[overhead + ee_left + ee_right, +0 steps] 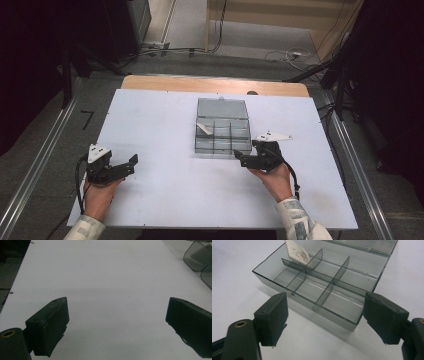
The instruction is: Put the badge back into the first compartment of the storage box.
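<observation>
A clear smoky compartment box [223, 131] is found near the middle of the white desk [160, 185], lid laid open behind it. A white card [297, 251] is seen leaning in a far compartment (print illegible). The right gripper [248, 159] is held just before the box's front wall, jaws apart, nothing between them. The left gripper [122, 167] is kept well apart from the box, jaws wide and empty.

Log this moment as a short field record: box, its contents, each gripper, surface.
box: clear smoky compartment box, lid open, on the table
contents: white card leaning in a far compartment; the others look empty
left gripper: open, holds nothing, apart from the box
right gripper: open, holds nothing, just short of the box's near wall
surface: white table
</observation>
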{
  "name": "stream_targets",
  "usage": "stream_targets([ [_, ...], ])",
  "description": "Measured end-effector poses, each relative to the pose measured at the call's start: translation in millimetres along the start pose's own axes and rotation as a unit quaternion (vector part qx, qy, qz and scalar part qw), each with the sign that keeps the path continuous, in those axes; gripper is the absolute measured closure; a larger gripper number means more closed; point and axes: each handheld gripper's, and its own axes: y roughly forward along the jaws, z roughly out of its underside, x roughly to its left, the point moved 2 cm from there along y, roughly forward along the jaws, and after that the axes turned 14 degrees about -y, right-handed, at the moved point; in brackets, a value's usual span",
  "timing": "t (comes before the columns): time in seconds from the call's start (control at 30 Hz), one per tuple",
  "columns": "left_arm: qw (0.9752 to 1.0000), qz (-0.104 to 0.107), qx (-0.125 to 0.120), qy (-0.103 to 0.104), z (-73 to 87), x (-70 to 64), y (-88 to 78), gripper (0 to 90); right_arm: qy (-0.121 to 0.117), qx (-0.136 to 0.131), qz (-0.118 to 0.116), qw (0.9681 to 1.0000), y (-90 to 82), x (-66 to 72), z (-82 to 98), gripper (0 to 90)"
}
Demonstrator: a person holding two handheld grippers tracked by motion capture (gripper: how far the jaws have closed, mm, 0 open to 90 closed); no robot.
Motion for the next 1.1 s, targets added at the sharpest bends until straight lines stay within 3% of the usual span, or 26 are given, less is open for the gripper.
stream_targets([
  [1.1, 1.0000, -0.001, 0.000, 0.002, 0.1, -0.3, -0.3, 5.2, 0.022, -0.004, 0.017, 0.9996, -23.0, -16.1, 28.4, 17.0],
])
